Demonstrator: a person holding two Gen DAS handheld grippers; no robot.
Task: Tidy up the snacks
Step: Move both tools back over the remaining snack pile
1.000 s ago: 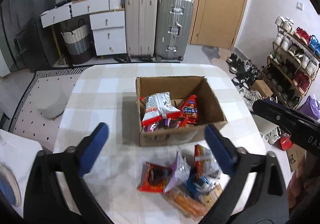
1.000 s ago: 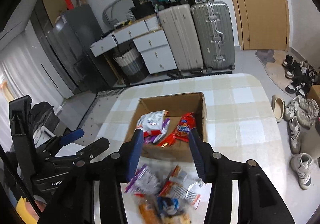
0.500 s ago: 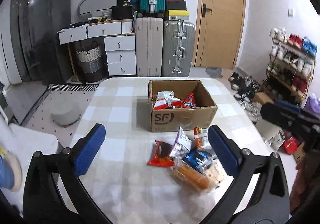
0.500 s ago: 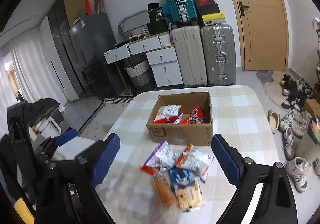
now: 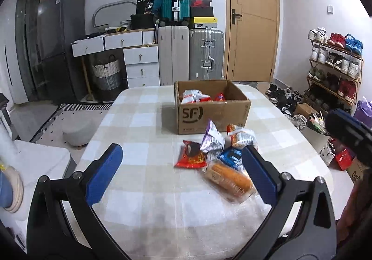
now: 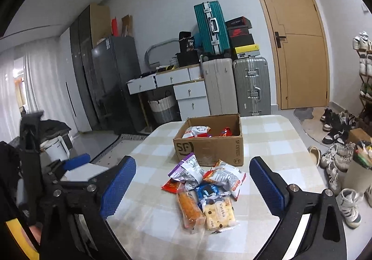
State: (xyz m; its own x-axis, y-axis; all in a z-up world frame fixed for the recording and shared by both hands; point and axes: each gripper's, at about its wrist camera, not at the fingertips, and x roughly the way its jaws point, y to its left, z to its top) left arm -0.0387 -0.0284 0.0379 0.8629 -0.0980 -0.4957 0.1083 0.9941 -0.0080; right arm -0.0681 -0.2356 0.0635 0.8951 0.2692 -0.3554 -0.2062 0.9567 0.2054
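In the right wrist view, the far left edge shows the left gripper point(image 6: 76, 162) as a dark frame with one blue pad, beside a white appliance on the floor. Low in the frame, the right gripper point(image 6: 192, 181) has its two blue pads spread wide with nothing pinched between them; its jaws have just been opening. Between those pads, at lower centre, a loose pile of snacks lies on the checked table point(image 6: 279, 143): a purple packet point(image 6: 186, 170) tilted upward, a red-and-white bag point(image 6: 226, 176) just right of it, a blue packet point(image 6: 208, 190) beneath, an orange bun pack point(image 6: 189, 207) and a cracker pack point(image 6: 219, 213) nearest the camera. Just behind the pile, at centre, stands the open cardboard box point(image 6: 209, 146) marked SF, with a few snack bags already inside. In the left wrist view, the left gripper's pads also stand wide apart and empty, low in the frame; the same pile sits near the right pad, with a red packet point(image 5: 191, 155) at its left side, and the box is above it at centre. At the right edge of that view, the tip of the right gripper pokes in. Suitcases point(image 5: 207, 53), white drawers point(image 5: 139, 60) and a wooden door point(image 5: 253, 20) fill the upper background, and a shoe rack point(image 5: 334, 64) stands at the right.
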